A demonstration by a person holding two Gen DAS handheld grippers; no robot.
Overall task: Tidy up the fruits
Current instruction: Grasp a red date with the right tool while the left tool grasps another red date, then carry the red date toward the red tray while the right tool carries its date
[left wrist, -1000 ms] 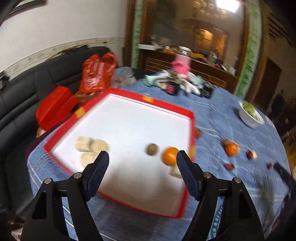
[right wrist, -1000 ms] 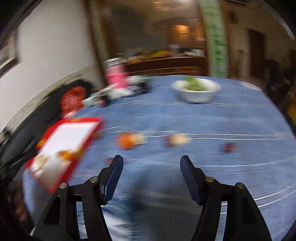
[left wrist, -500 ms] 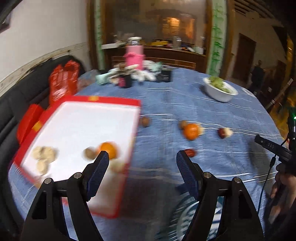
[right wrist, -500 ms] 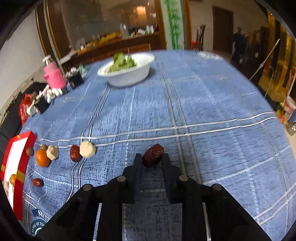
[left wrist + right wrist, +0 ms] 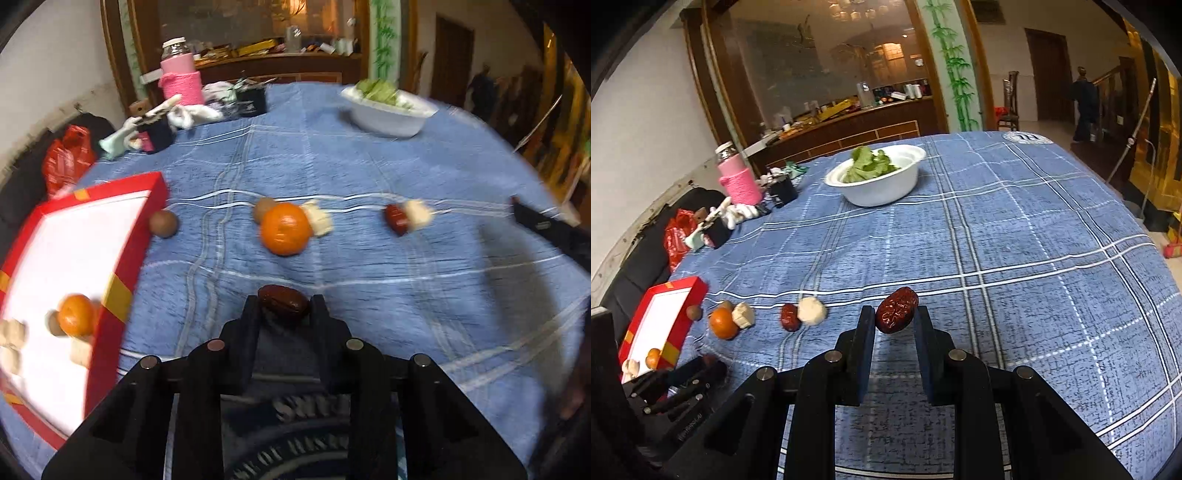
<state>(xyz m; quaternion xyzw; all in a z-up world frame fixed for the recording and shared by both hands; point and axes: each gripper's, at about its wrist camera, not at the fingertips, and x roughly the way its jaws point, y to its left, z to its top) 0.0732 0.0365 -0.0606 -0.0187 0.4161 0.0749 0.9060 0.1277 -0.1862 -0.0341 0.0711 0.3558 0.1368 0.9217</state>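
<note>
My left gripper [image 5: 283, 307] is shut on a dark red date [image 5: 283, 303], low over the blue cloth. My right gripper [image 5: 895, 320] is shut on a wrinkled red date [image 5: 897, 309], held above the cloth. A red tray [image 5: 125, 258] with a white floor lies at the left; it holds an orange [image 5: 75, 314] and pale chunks [image 5: 11, 334]. On the cloth lie an orange [image 5: 285, 229], brown round fruits [image 5: 163, 223], another red date [image 5: 397, 220] and white chunks [image 5: 418, 214]. The tray also shows in the right wrist view [image 5: 681, 315].
A white bowl of greens [image 5: 879, 181] stands at the back. A pink bottle [image 5: 737, 177], small dark boxes and white bits [image 5: 159, 123] sit at the back left. A black sofa with a red bag [image 5: 68, 158] is beyond the table's left edge.
My left gripper swung right off the tray and closed on a date on the cloth. My right gripper closed on a red date half a second ago and has lifted it.
</note>
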